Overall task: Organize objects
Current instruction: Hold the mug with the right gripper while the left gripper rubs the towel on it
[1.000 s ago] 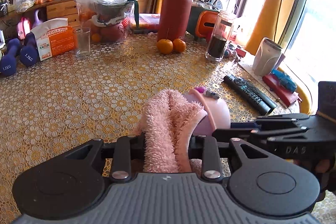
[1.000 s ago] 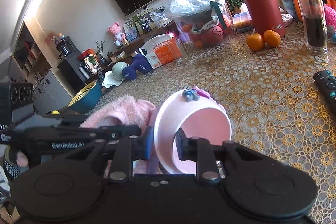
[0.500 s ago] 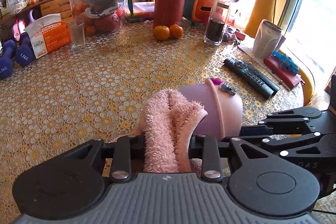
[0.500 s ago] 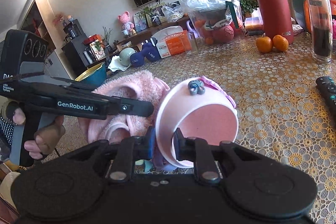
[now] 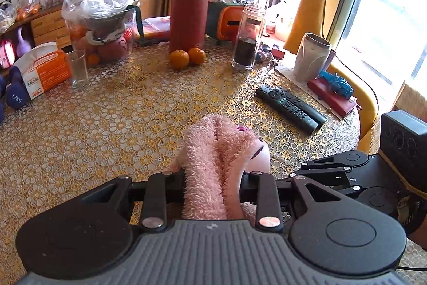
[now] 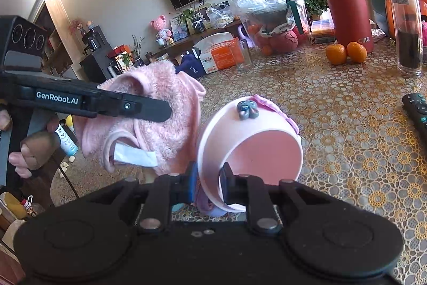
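Both claws are gripping. My left claw [image 5: 212, 178] is squeezing a fluffy pink cloth [image 5: 213, 159], and my right claw [image 6: 208, 179] is pinching the rim of a pink bowl [image 6: 250, 140], one finger inside and one outside. I am holding both things up just over the near edge of the table [image 5: 106, 119], touching or almost touching each other.

I am thinking the cloth is soft and light. It is bending and hanging any way it likes, so a fat bunch in the middle is the best place to grab. A white tag [image 6: 134, 156] is sticking out of it. I am guessing the bowl is light, stiff plastic and a bit slippery, so the rim is the spot to hold. It is tipping on its side, showing its smooth pink inside, and a little gray charm [image 6: 246, 108] is sitting on its edge.

Farther off, remotes [image 5: 289, 106] are lying flat. Past them, two oranges [image 5: 186, 58] are sitting by a tall red jug [image 5: 189, 10].
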Available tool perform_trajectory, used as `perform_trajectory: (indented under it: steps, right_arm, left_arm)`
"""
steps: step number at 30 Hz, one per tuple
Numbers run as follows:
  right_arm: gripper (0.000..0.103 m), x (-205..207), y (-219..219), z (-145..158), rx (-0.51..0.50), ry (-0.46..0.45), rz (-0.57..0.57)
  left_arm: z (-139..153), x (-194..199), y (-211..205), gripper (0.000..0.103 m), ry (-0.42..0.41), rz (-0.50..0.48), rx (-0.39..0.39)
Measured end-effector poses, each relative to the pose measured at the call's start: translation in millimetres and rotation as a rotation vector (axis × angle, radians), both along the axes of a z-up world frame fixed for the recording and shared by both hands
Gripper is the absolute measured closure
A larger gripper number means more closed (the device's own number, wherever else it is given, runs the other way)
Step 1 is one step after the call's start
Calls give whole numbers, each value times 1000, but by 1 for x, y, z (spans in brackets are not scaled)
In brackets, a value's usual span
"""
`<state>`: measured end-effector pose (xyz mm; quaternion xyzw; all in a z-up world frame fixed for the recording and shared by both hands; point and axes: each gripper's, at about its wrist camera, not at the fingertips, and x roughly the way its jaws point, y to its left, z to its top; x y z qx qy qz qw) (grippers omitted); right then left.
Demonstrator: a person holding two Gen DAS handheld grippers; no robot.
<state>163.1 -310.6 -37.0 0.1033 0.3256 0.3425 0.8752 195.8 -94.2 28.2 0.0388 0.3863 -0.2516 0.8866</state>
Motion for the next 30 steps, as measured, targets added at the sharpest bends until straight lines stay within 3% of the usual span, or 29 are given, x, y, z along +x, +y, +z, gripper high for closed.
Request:
perform_trajectory:
  steps: [6,7,12,15,17,21,23,30]
  right_arm:
    - [89,-2,3,0,-28,-10,16]
    - [98,-2,3,0,-35,-9,21]
    - [98,-3,6,-1,-47,-15,34]
    - [92,-4,1,2,-13,-12,14]
    - [86,-4,-5,7,26,-17,-10]
    - [86,5,-16,8,88,8,-69]
    - [92,8,-19,5,119,22,-74]
    - [93,6,-15,5,111,-10,-68]
  left_arm:
    - [-12,17,-17,73,-9,13,56]
    - [-13,19,-15,73,-4,19,56]
    - [-18,23,-1,73,21,58,77]
    - [-15,19,6,73,21,60,57]
    - [-10,17,6,73,10,50,58]
    - [7,7,-3,73,-23,-20,70]
    - [14,2,-11,73,-47,-58,104]
    - [10,6,-43,73,-49,-144,237]
